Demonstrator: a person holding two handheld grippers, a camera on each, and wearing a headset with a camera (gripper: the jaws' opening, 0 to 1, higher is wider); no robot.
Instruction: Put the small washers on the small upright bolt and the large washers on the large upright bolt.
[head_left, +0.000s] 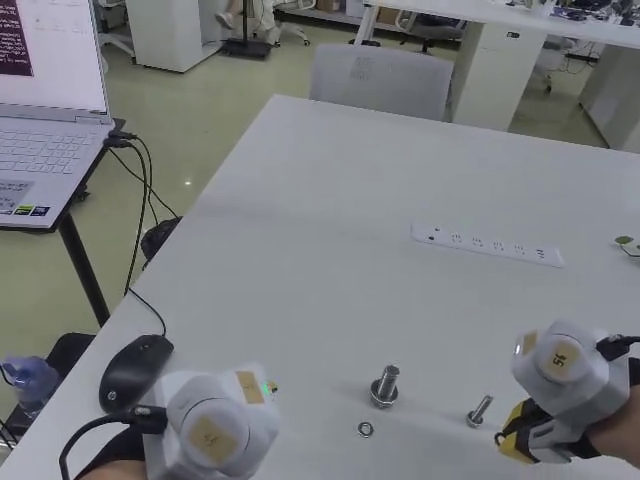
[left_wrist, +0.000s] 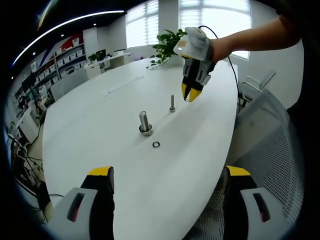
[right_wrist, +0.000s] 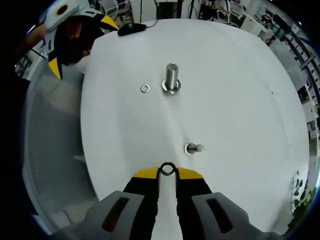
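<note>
The large upright bolt (head_left: 386, 384) (left_wrist: 145, 122) (right_wrist: 171, 77) stands near the table's front edge with a washer round its base. To its right stands the small upright bolt (head_left: 480, 409) (left_wrist: 172, 102) (right_wrist: 194, 148). A loose small washer (head_left: 365, 429) (left_wrist: 156, 144) (right_wrist: 145, 88) lies flat in front of the large bolt. My right gripper (head_left: 512, 442) (right_wrist: 168, 172) (left_wrist: 190, 95) is shut on a washer (right_wrist: 168, 169) at its tips, hovering just right of the small bolt. My left gripper (head_left: 215, 430) (left_wrist: 167, 177) (right_wrist: 75, 30) is open with nothing between its jaws, left of the bolts.
A white power strip (head_left: 488, 245) lies further back on the white table (head_left: 320, 250). A black mouse (head_left: 135, 370) with its cable sits at the table's left edge. A laptop (head_left: 50, 150) stands on a side stand to the left, and a grey chair (head_left: 380, 80) stands behind the table.
</note>
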